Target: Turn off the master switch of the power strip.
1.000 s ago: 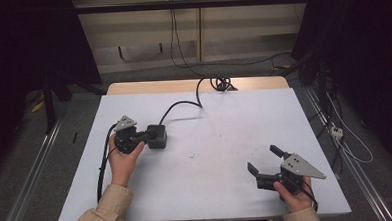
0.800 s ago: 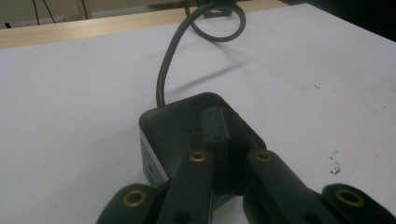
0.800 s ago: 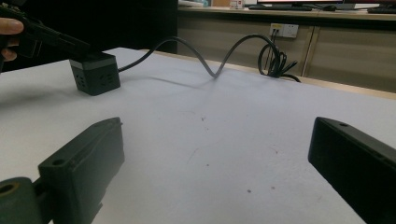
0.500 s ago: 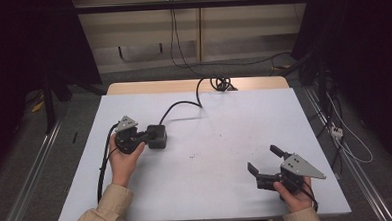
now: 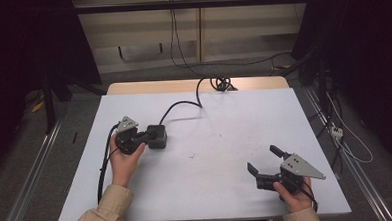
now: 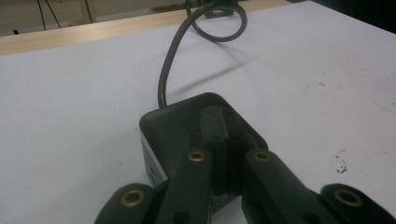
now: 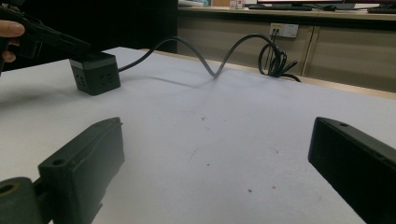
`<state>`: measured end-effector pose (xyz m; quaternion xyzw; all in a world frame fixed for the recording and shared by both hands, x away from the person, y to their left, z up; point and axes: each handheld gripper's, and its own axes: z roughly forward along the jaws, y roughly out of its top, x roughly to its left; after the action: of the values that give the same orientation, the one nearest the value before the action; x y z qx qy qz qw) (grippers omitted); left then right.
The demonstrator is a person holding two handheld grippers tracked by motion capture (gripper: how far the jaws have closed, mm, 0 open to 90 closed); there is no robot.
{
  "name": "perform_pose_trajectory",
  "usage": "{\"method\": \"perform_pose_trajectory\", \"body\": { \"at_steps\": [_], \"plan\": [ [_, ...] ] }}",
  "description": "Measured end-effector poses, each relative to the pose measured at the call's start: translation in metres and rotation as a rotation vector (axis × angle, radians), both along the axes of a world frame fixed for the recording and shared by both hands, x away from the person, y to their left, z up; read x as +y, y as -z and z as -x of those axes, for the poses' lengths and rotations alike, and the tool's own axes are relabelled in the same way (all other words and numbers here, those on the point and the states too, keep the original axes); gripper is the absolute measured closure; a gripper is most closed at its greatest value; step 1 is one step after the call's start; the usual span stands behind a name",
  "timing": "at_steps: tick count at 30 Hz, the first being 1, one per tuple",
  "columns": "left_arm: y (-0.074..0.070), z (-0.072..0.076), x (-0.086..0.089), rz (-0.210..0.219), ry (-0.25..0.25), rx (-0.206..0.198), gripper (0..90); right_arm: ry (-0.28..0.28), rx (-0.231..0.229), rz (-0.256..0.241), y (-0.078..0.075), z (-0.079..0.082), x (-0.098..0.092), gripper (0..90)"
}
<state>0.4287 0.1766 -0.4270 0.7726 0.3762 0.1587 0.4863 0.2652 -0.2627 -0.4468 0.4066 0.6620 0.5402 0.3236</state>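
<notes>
A black cube-shaped power block [image 5: 160, 140] sits on the left of the white table [image 5: 244, 113]. Its dark cable [image 5: 181, 105] runs to a coil [image 5: 222, 83] at the far edge. My left gripper [image 5: 150, 134] is shut, its jaws pressed together and lying over the top of the block [image 6: 170, 123]; the tips [image 6: 223, 122] grip nothing that I can see. My right gripper [image 5: 262, 157] is open near the front right, low over bare table, with nothing between its jaws [image 7: 215, 140]. From there the block [image 7: 95, 73] and the left gripper [image 7: 79, 45] show far off at the left.
The cable [image 7: 210, 65] arches over the table's middle toward the coil [image 7: 276, 60]. A wooden strip [image 5: 193, 85] edges the far side. Metal rails [image 5: 31, 172] run along the floor on both sides, and loose wires [image 5: 345, 139] lie at the right.
</notes>
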Motion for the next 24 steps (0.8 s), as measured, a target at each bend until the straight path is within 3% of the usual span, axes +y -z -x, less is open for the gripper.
{"method": "perform_pose_trajectory", "body": {
  "at_steps": [18,24],
  "plan": [
    [-0.0001,0.0007,-0.0008,0.001,-0.009,0.005,90.0,0.001,0.0,-0.002,-0.0005,0.0006,0.0005,3.1],
    [-0.0006,0.0011,-0.0014,-0.016,-0.009,-0.002,90.0,0.001,0.0,-0.003,-0.0006,0.0008,0.001,3.1]
  ]
}}
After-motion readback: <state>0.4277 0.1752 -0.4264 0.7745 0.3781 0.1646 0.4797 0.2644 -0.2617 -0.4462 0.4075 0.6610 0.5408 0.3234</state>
